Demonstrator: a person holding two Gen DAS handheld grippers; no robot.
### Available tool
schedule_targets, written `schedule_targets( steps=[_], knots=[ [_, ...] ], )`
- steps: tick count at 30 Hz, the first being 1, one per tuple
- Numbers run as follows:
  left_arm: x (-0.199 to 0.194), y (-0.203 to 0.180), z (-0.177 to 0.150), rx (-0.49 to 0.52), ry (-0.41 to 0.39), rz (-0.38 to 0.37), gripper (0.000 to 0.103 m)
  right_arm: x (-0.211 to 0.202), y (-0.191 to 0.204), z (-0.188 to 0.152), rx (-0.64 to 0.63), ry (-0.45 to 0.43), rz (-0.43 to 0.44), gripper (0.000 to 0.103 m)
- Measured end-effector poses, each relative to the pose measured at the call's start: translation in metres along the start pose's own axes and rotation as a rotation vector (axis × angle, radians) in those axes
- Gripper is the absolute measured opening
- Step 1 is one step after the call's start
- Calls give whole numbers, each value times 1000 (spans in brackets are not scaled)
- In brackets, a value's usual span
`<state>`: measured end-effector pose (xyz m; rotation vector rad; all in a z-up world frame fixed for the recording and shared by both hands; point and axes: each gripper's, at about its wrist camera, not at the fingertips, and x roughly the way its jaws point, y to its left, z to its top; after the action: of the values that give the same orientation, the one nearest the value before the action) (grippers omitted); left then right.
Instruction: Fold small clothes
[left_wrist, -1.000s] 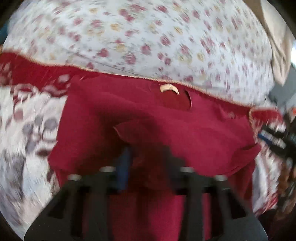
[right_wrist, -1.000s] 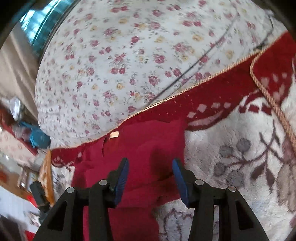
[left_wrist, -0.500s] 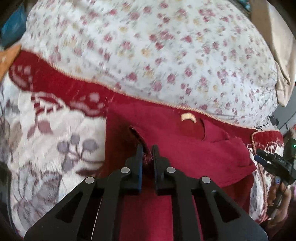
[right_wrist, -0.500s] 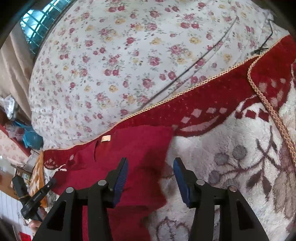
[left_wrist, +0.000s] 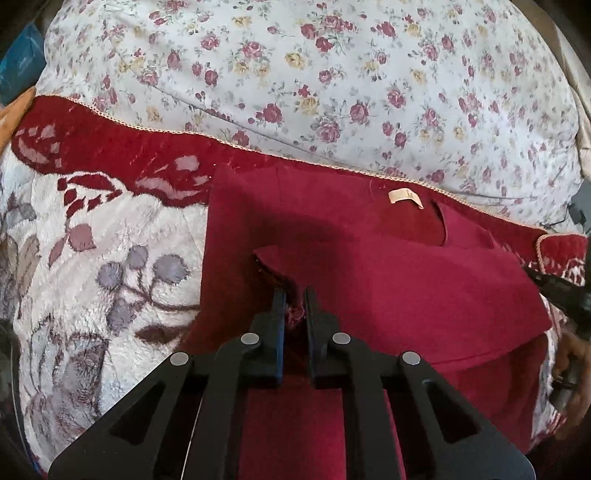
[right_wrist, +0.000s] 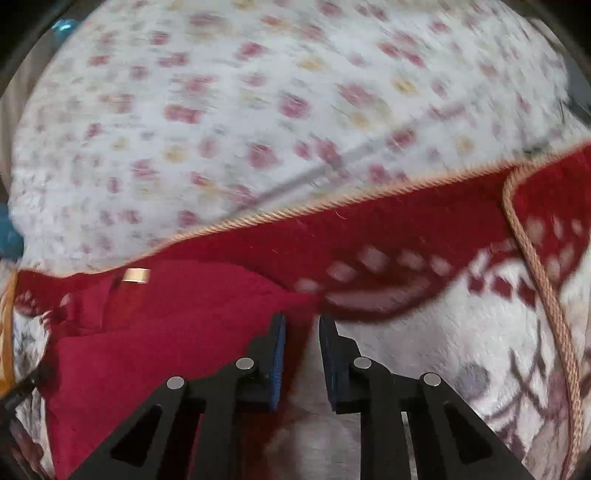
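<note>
The red garment (left_wrist: 388, 280), neck label uppermost, is spread on a patterned plush blanket (left_wrist: 92, 295) beside a floral quilt (left_wrist: 332, 74). A folded-over flap is pinched in the narrowly closed left tool (left_wrist: 294, 295). The right tool (right_wrist: 301, 321) is nearly closed at the garment's edge; contact cannot be confirmed, the view being blurred. A thin pinch may slip, letting the fold collapse; blanket pile may be snagged.

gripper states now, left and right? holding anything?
Left gripper: shut on a folded flap of the red garment.
Right gripper: narrowed at the garment's edge, small gap visible; cannot tell whether it grips the cloth.
</note>
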<state>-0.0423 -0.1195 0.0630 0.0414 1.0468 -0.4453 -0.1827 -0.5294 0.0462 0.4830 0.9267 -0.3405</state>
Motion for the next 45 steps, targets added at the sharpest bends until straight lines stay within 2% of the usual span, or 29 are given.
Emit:
schedule_targets(
  steps=[2, 6, 8, 10, 13, 15, 16, 17, 18, 19, 21, 22, 23, 26, 28, 29, 32, 35, 38, 40, 45],
  knots=[
    [-3, 1, 0, -5, -6, -4, 8, -12, -8, -3, 64, 24, 85, 18],
    [-3, 6, -2, -24, 1, -3, 8, -57, 15, -17, -29, 6, 152, 20],
    [-2, 8, -4, -30, 7, 5, 8, -56, 32, -33, -120, 80, 123, 21],
    [-4, 11, -7, -45, 9, -2, 8, -36, 38, -55, -181, 201, 20, 21],
    [-10, 15, -9, -67, 5, -26, 8, -42, 37, -56, -173, 181, 5, 21],
    [-12, 15, -10, -67, 3, -32, 8, -56, 34, -48, -120, 131, 65, 25],
    [-12, 14, -10, -64, 2, -29, 8, -62, 31, -45, -87, 94, 93, 42],
    [-12, 13, -9, -63, 3, -25, 8, -64, 27, -42, -50, 62, 105, 64],
    [-11, 13, -9, -61, 3, -20, 8, -61, 23, -40, -18, 36, 120, 75],
    [-11, 12, -9, -60, 3, -14, 8, -56, 23, -38, -1, 26, 131, 76],
    [-11, 11, -8, -55, 3, -9, 8, -40, 25, -38, 1, 61, 113, 76],
    [-11, 12, -8, -52, 3, -8, 8, -33, 29, -39, -18, 85, 79, 73],
    [-11, 10, -8, -44, 0, -3, 8, -31, 36, -38, -44, 82, 58, 66],
    [-9, 8, -7, -30, -4, 17, 8, -40, 48, -35, -119, 17, 32, 63],
    [-7, 6, -8, -28, -4, 29, 8, -53, 60, -36, -181, -54, 38, 62],
    [-6, 5, -8, -23, -3, 35, 8, -53, 64, -35, -201, -62, 48, 62],
    [-6, 4, -8, -19, -5, 44, 11, -30, 65, -37, -215, 9, 40, 60],
    [-7, 4, -8, -23, -7, 44, 13, 1, 58, -35, -217, 37, -35, 60],
    [-11, 3, -10, -15, -19, 47, 28, 0, 53, -30, -159, 20, -22, 60],
    [-16, 0, -10, -11, -42, 46, 36, -8, 55, -30, -165, 4, -27, 60],
    [-25, -7, -10, 18, -86, 69, 37, -30, 63, -29, -163, -33, 23, 60]
  ],
)
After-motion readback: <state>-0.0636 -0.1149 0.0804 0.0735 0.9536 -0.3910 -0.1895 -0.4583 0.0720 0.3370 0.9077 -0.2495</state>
